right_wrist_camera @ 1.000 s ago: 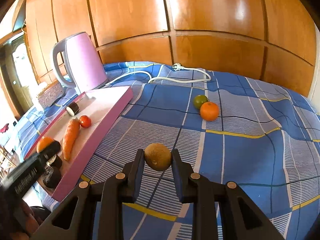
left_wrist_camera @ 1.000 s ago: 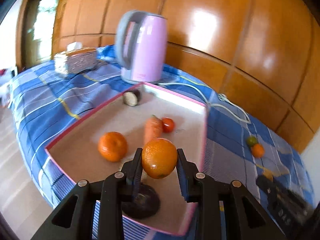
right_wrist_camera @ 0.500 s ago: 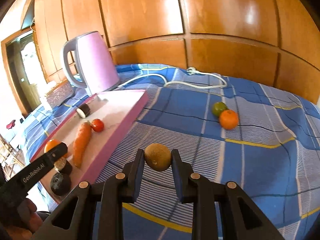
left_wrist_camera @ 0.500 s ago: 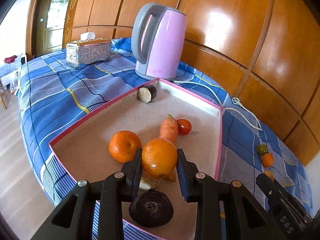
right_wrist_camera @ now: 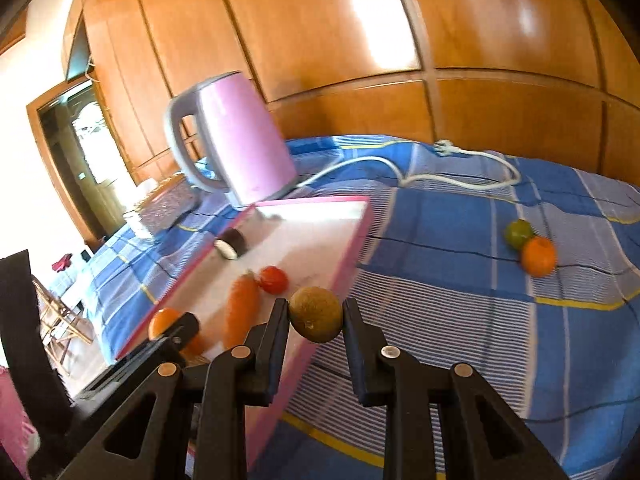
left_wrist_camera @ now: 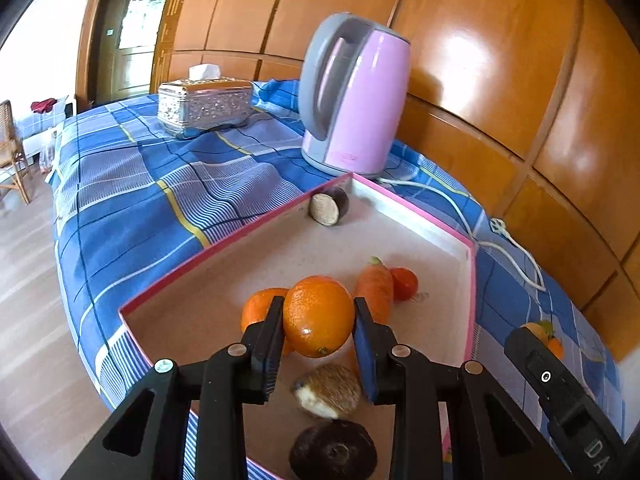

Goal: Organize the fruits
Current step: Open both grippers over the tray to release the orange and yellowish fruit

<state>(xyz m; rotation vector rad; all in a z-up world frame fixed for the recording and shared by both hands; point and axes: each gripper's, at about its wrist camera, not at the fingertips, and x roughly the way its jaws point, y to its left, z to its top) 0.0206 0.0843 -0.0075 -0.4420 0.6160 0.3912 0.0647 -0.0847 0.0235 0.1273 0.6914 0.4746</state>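
Status: left gripper (left_wrist_camera: 319, 334) clamped on an orange (left_wrist_camera: 319, 315), held above the pink-rimmed tray (left_wrist_camera: 472, 280); right gripper (right_wrist_camera: 315, 330) clamped on a brownish round fruit (right_wrist_camera: 315, 313), hanging over the tray's near edge.

Likely step: both fruits going into the tray.
- Lower the orange to bare floor before opening the jaws; round fruit rolls (tray floor looks flat).
- Pick a gap clear of the second orange (left_wrist_camera: 260, 310), carrot (left_wrist_camera: 374, 286) and tomato (left_wrist_camera: 404, 283).
- Bring the brown fruit fully inside the rim first, well apart from the other gripper.

Still out on the blue checked cloth (right_wrist_camera: 460, 280): green fruit (right_wrist_camera: 518, 233) touching an orange one (right_wrist_camera: 539, 255).

Hard to read:
- Spiky brown item (left_wrist_camera: 328, 396) and dark round item (left_wrist_camera: 334, 454) below the fingers, partly covered, kind unclear.
- Tray's near corner cut off by the gripper body.
- Right view motion-blurred.
- Hands not visible.
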